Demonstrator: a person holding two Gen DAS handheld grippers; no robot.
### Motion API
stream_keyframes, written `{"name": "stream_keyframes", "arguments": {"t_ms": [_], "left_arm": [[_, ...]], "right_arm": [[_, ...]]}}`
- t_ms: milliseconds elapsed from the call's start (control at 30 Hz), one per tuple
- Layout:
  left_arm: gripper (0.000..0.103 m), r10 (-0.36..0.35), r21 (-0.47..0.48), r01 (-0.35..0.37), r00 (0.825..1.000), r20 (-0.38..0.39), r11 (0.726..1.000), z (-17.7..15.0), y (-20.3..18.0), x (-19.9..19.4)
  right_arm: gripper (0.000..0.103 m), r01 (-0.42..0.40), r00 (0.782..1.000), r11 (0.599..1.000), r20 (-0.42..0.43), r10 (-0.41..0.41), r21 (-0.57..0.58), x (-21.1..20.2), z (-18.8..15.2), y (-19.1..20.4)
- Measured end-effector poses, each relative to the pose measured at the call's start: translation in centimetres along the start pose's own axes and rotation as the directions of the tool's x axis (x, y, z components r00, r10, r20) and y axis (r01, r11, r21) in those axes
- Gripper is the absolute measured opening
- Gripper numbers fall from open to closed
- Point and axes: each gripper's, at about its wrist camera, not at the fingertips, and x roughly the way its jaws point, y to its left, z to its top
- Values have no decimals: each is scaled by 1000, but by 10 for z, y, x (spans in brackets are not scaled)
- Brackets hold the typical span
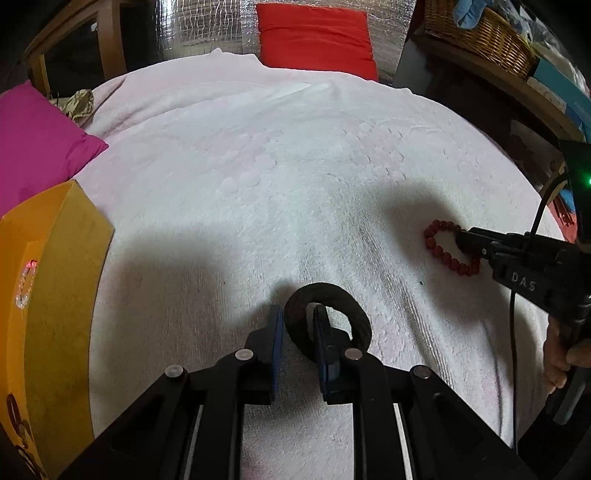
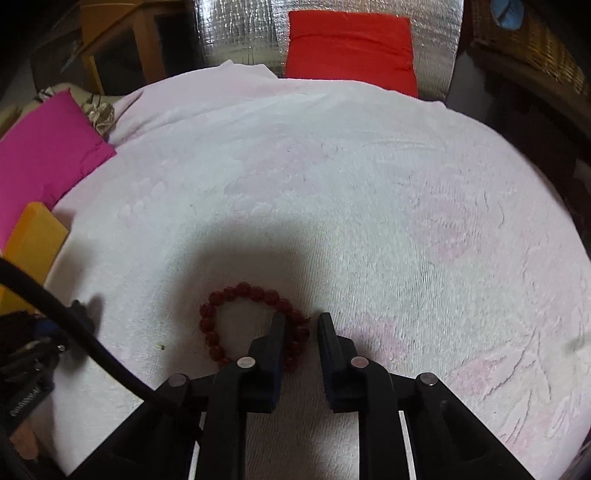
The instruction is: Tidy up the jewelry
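A black fabric ring [image 1: 327, 320] lies on the white towel [image 1: 258, 184]. My left gripper [image 1: 298, 314] is open, with its right finger inside the ring and its left finger outside, so the ring's left side sits between the jaws. A red bead bracelet [image 2: 240, 325] lies on the towel, also in the left wrist view [image 1: 448, 247]. My right gripper [image 2: 301, 321] is open, its left finger inside the bracelet loop and its right finger outside, straddling the beads. In the left wrist view the right gripper [image 1: 465, 240] reaches in from the right.
A yellow box [image 1: 51, 314] stands at the left edge, with a small sparkling chain [image 1: 24, 284] in it. A magenta cushion [image 1: 40, 147] lies far left, a red cushion [image 1: 314, 37] at the back, a wicker basket [image 1: 480, 33] at the far right.
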Motion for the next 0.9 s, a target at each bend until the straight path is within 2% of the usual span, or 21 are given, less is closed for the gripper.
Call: {"name": "stream_keyframes", "arguments": {"t_ms": [133,267,433,500,567,800,900], "left_arm": [[22,-3,-5,3,1000,-5,1000,1,-1,5],[32,8,4,-8,1000,6,1000,3,-7,9],[32,38,46,-39,999,20,998,3,-18,10],[20,35,59,-36,999,24,998,3,-22,10],[12,38,72,-40,999,32,997,3,-26,9],[10,40,52,-44,996,78,998,8,-28,2],[10,50,32,-52,996,77,998,10,-24,1]], "right_arm": [[19,18,1000,1000,9,-17,-17,1,0,2],[19,25,1000,999,17,-25,-20,0,-1,3],[15,18,999,1000,27,-18,-14,0,-3,3],[13,16,999,1000,31,-15,-11,-3,-4,3],[13,11,999,1000,35,-10,-6,-5,-4,2],[11,-11,999,1000,50,10,24,-10,-1,-4],[11,-16,999,999,29,15,39,-6,-1,-8]]}}
